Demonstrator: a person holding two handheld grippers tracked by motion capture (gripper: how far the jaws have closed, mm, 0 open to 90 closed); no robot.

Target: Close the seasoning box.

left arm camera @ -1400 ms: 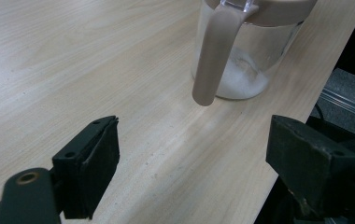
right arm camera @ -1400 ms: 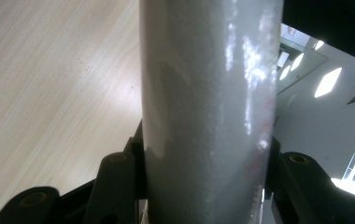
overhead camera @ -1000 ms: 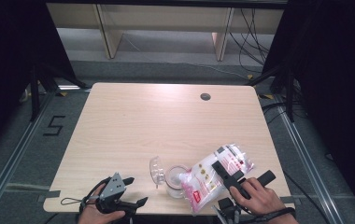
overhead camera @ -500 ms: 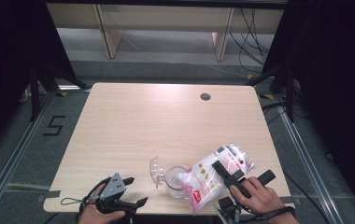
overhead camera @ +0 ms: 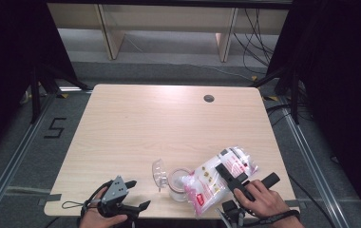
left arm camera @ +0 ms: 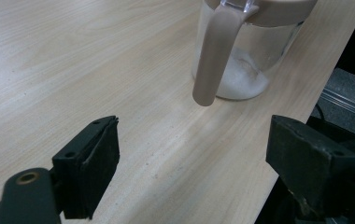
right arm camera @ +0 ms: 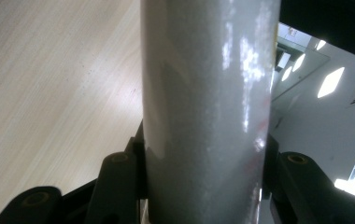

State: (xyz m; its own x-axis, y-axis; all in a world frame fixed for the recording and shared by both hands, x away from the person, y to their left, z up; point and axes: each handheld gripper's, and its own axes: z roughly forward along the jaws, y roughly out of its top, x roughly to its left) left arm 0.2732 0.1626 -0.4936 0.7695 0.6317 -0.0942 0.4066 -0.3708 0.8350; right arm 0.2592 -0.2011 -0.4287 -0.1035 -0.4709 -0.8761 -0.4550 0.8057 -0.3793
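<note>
One clear plastic bag of white grains with pink and red labels (overhead camera: 219, 178), one clear glass jar with a beige lid (overhead camera: 177, 183) and two black grippers are seen on the light wooden table (overhead camera: 169, 123). The bag is pinched by the right gripper (overhead camera: 233, 176) and tipped over the jar near the table's front edge. In the left gripper view, the left gripper (left arm camera: 192, 158) is spread wide with nothing between, and white grains are seen in the jar's bottom.
</note>
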